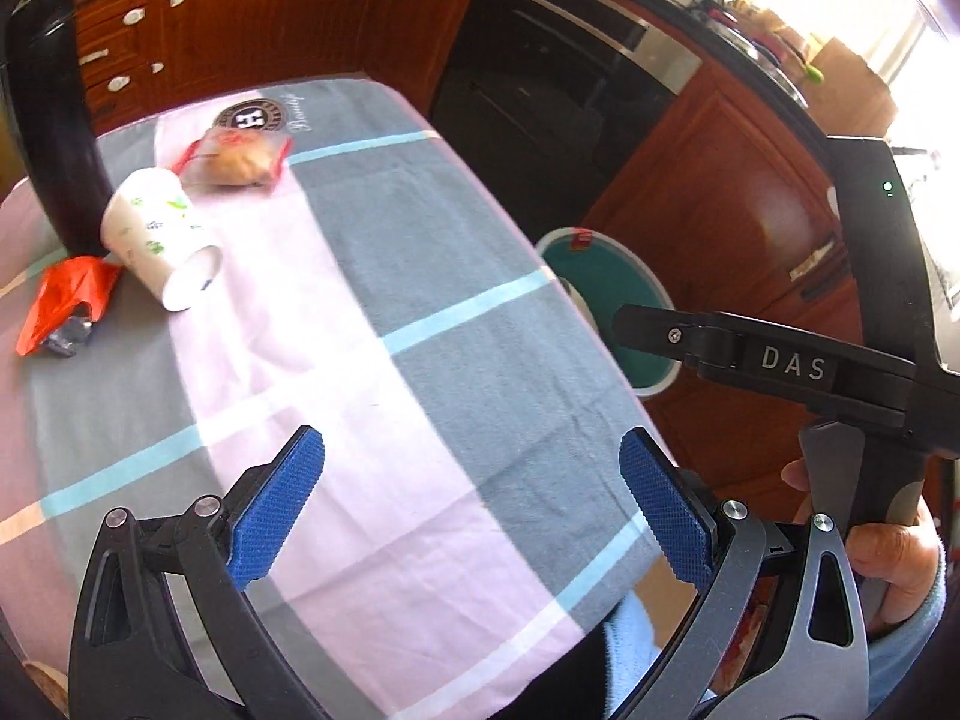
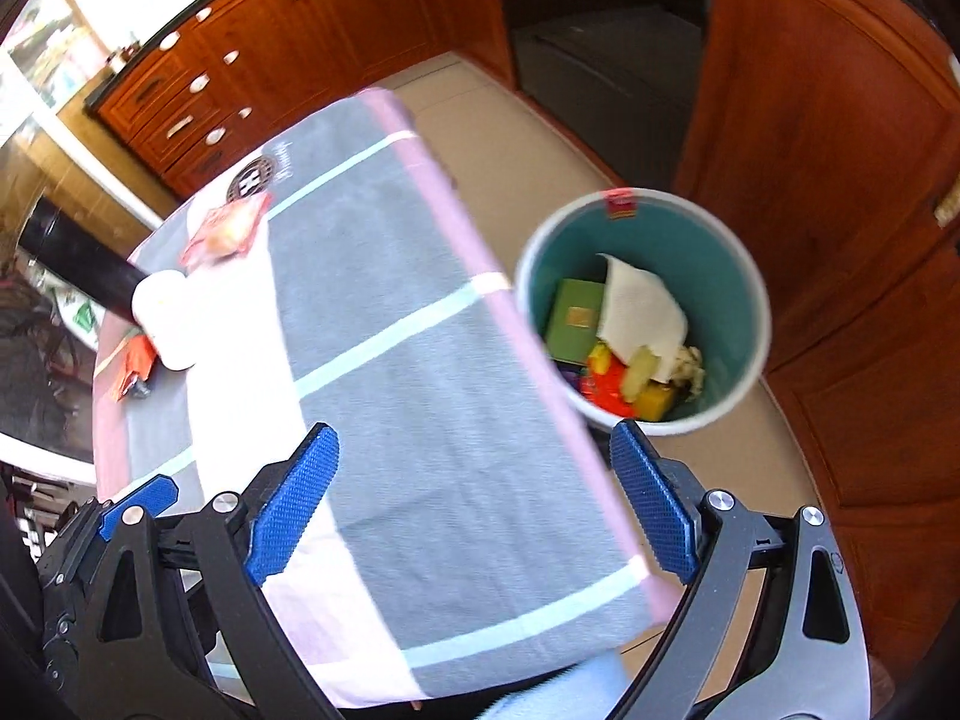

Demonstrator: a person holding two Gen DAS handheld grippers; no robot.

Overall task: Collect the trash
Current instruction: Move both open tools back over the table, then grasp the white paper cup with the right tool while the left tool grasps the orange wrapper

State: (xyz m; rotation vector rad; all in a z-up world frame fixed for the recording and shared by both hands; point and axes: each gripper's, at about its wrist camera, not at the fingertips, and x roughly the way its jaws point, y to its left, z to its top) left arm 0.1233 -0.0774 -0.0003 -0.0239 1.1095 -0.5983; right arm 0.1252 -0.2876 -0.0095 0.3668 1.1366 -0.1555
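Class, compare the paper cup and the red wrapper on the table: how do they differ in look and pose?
The paper cup is white with small green prints; the red wrapper is plain orange-red. The cup is a rigid cone lying on its side, while the wrapper lies crumpled and flat. The cup is bulkier than the wrapper. Both sit side by side on the checked tablecloth, not yet binned.

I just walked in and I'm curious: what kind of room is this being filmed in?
Most likely a home kitchen. Reddish wooden cabinets with drawers line the walls, a built-in oven sits among them, and a table with a checked cloth stands beside a bin holding rubbish.
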